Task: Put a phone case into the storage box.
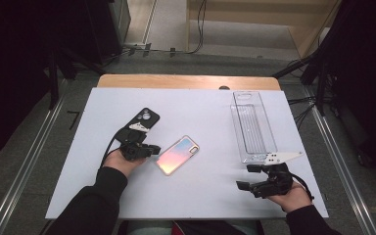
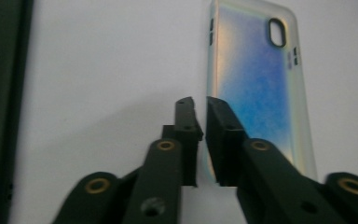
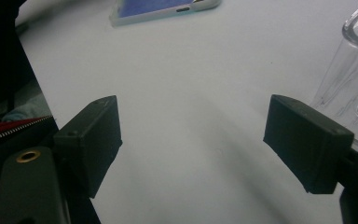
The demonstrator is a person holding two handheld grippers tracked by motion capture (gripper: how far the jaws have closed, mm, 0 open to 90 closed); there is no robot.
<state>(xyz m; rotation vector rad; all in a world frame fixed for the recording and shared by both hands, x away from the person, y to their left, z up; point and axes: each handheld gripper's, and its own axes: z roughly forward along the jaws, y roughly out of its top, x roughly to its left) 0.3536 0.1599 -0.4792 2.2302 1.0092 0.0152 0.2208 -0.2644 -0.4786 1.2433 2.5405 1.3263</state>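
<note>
An iridescent phone case (image 1: 177,155) lies back up in the middle of the white board (image 1: 200,196). My left gripper (image 1: 157,148) is at its near left edge. In the left gripper view the jaws stand almost together (image 2: 203,109), and the rim of the case (image 2: 256,79) runs into the narrow gap between them. My right gripper (image 1: 246,176) is near the board's front right, open and holding nothing (image 3: 228,126), with bare board between its jaws. The case's end (image 3: 158,8) lies far ahead of it.
A black phone case (image 1: 147,117) lies behind my left hand, with its dark edge (image 2: 0,93) beside the left gripper. A long clear plastic tray (image 1: 252,127) stands at the right, just beyond the right gripper, its wall (image 3: 354,60) close by. Floor rails and cables surround the table.
</note>
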